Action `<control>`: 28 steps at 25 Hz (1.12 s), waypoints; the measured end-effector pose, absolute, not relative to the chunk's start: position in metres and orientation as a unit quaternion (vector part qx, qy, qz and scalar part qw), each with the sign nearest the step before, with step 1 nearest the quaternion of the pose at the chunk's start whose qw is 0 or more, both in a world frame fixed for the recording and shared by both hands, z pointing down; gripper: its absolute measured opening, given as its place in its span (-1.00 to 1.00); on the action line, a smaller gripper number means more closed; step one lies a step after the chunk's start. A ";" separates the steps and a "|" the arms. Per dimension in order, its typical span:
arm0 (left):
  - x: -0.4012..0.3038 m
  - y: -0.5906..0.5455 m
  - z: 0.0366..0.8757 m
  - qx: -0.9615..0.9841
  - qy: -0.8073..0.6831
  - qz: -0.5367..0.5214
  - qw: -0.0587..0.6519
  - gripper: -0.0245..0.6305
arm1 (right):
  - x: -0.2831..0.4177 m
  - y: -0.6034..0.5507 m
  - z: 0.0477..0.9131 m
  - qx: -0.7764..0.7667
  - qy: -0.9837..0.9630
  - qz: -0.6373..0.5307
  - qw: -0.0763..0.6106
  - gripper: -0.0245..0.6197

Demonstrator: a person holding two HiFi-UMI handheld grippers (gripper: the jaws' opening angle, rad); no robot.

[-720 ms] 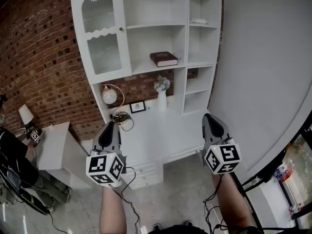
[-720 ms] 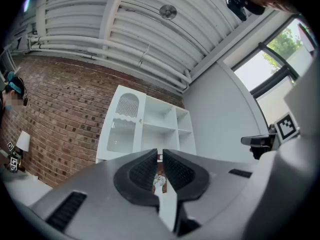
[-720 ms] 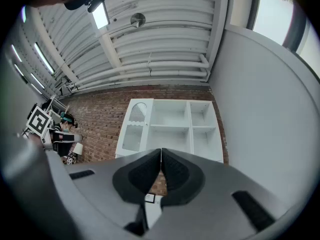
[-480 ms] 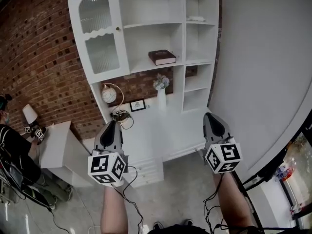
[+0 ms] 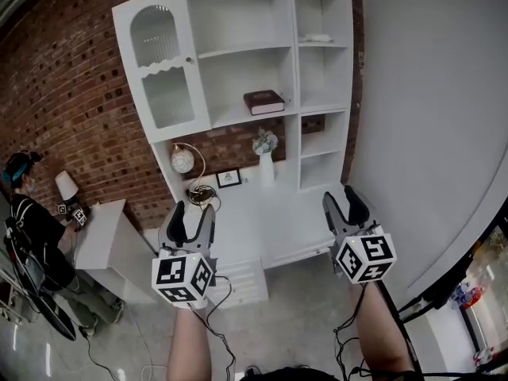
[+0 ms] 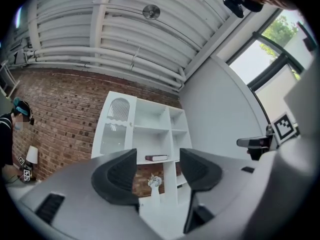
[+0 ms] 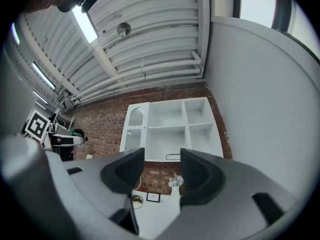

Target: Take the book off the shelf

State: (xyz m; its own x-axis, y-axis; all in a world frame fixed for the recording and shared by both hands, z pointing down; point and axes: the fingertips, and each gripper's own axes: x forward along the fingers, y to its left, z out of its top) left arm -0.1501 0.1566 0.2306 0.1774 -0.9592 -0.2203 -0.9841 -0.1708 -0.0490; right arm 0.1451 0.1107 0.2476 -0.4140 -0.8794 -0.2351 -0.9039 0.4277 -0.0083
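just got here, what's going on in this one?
A person holds a claw in each hand, facing a white shelf unit. The dark book lies flat on a middle shelf, untouched. The left claw and right claw are both open and empty, well short of the shelf unit.

Mock living-room corner in an industrial hall; brick wall (image 5: 71, 86), white shelf unit (image 5: 238, 14), ribbed ceiling (image 6: 150, 39)

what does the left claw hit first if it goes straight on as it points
Likely the book on the shelf, framed between the jaws of the open left claw; nothing nearer shows, though depth is unclear.
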 end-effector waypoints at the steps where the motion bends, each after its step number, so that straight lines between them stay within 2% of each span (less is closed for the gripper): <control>1: -0.143 0.158 0.231 -0.763 0.637 0.066 0.089 -0.16 | 0.149 0.111 0.247 -0.528 0.841 0.060 0.103 -0.25; 16: -0.075 0.156 0.240 -0.765 0.634 0.032 0.106 -0.14 | 0.185 0.105 0.255 -0.496 0.858 0.087 0.102 -0.23; 28: -0.091 0.050 0.262 -0.790 0.606 0.041 0.082 -0.14 | 0.179 0.024 0.261 -0.531 0.838 0.093 0.084 -0.23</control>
State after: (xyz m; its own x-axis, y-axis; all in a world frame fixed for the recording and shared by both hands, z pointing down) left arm -0.0910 0.0500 0.2622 0.2612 -0.9510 -0.1654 -0.9647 -0.2511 -0.0798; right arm 0.1787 0.0243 0.2609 -0.4224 -0.8742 -0.2394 -0.9054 0.4195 0.0657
